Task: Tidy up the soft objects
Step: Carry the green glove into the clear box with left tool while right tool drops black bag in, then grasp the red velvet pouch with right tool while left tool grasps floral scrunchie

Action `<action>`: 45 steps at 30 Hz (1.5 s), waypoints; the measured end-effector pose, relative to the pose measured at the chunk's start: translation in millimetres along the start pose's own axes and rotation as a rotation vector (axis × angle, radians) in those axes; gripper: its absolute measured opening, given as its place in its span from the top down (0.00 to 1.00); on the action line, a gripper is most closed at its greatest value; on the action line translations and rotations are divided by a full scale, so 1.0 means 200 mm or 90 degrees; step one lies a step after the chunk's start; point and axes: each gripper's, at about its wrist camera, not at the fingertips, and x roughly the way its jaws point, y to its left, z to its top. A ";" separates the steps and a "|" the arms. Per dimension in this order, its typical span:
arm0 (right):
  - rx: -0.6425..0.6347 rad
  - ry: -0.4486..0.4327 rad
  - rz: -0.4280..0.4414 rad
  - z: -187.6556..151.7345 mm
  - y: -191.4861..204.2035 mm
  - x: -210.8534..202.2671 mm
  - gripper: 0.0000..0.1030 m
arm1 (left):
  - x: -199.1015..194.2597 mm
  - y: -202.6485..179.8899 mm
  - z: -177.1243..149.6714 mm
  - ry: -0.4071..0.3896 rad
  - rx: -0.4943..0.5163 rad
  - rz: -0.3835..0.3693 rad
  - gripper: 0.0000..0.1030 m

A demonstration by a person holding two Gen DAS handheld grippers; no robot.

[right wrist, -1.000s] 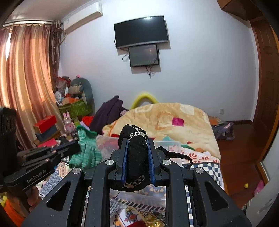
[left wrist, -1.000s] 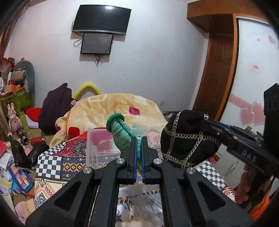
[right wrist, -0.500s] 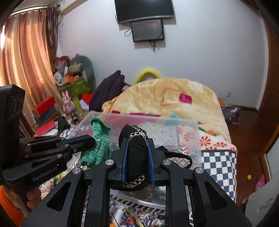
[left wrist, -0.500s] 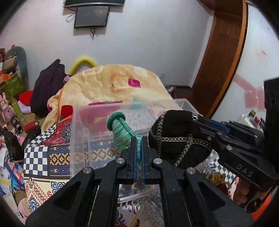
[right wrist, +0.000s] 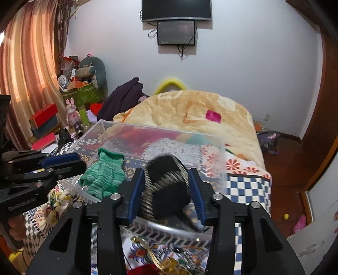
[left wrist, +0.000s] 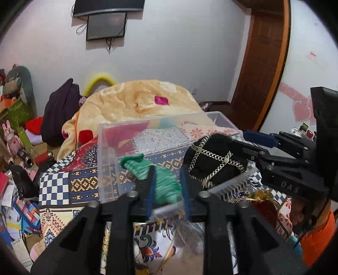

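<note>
Left wrist view looks into a clear plastic bin [left wrist: 109, 156] set on a patterned bedspread [left wrist: 82, 182]. Inside it, toward the left, lies a green knitted glove [left wrist: 147, 169], its cuff pointing at the far wall of the bin. The left gripper [left wrist: 166, 186] hangs over the near rim with its jaws apart, the blue pads on either side of the glove and a gap showing; the glove is blurred, so I cannot tell whether it rests on the bin floor. Beside the glove, to the right and close but not touching, sits a black hat with silver chains [left wrist: 213, 160].

From the right wrist view, the right gripper [right wrist: 166, 192] also has its jaws spread, the hat [right wrist: 169, 186] between the pads with space at both sides. The glove [right wrist: 105, 175] lies to the left of it, near the left wall of the bin [right wrist: 160, 129], and the left gripper [right wrist: 42, 169] reaches in from that side. The far half of the bin holds nothing but the bedspread pattern seen through its floor, and the walls stand low all round.

Behind the bin, the bed carries a heaped yellow blanket [right wrist: 200, 112] and a dark purple garment [right wrist: 124, 95]. A white wall holds two dark screens [right wrist: 176, 19]. Orange curtains [right wrist: 23, 69] hang at the left, with toys and boxes piled below them, and a wooden door [left wrist: 262, 63] stands at the right.
</note>
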 end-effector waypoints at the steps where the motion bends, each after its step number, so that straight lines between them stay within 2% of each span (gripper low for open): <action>1: -0.001 -0.009 -0.004 0.00 -0.01 -0.03 0.54 | -0.02 0.00 0.00 -0.007 0.002 -0.001 0.66; 3: 0.000 -0.022 -0.003 0.00 -0.01 -0.07 0.53 | -0.08 -0.01 -0.02 -0.024 0.007 -0.002 0.66; 6: 0.004 -0.042 0.003 -0.01 -0.01 -0.14 0.51 | -0.16 -0.03 -0.04 -0.049 0.013 0.001 0.59; 8: 0.006 -0.059 0.006 -0.03 0.00 -0.20 0.35 | -0.21 -0.03 -0.05 -0.064 0.014 0.011 0.49; 10: 0.010 -0.081 0.010 -0.04 0.01 -0.25 0.27 | -0.26 -0.03 -0.07 -0.080 0.015 0.030 0.42; 12: 0.013 -0.096 0.016 -0.06 0.01 -0.30 0.23 | -0.28 -0.03 -0.10 -0.090 0.020 0.056 0.35; 14: 0.017 -0.100 0.025 -0.08 0.02 -0.32 0.19 | -0.29 -0.01 -0.13 -0.093 0.018 0.068 0.22; 16: 0.018 -0.102 0.025 -0.10 0.03 -0.33 0.19 | -0.29 0.01 -0.17 -0.088 0.012 0.079 0.19; 21: 0.021 -0.083 0.024 -0.19 0.02 -0.32 0.18 | -0.24 0.09 -0.27 -0.041 -0.006 0.093 0.19; 26: 0.040 -0.030 0.024 -0.32 0.01 -0.23 0.18 | -0.18 0.18 -0.37 -0.004 -0.039 0.095 0.19; 29: 0.052 0.003 0.019 -0.39 0.00 -0.17 0.18 | -0.15 0.20 -0.43 0.018 -0.036 0.104 0.19; 37: 0.070 0.037 0.024 -0.50 -0.04 -0.16 0.19 | -0.07 0.24 -0.53 0.067 -0.045 0.103 0.19; 39: 0.064 0.041 0.028 -0.52 -0.03 -0.16 0.27 | -0.06 0.25 -0.54 0.070 -0.047 0.104 0.19; 41: 0.053 0.050 0.031 -0.53 -0.01 -0.15 0.41 | -0.05 0.24 -0.55 0.074 -0.051 0.101 0.19; 42: 0.048 0.054 0.028 -0.53 0.00 -0.14 0.44 | -0.05 0.24 -0.56 0.073 -0.053 0.098 0.20; 45: 0.045 0.057 0.025 -0.54 0.01 -0.15 0.53 | -0.05 0.23 -0.57 0.073 -0.047 0.097 0.31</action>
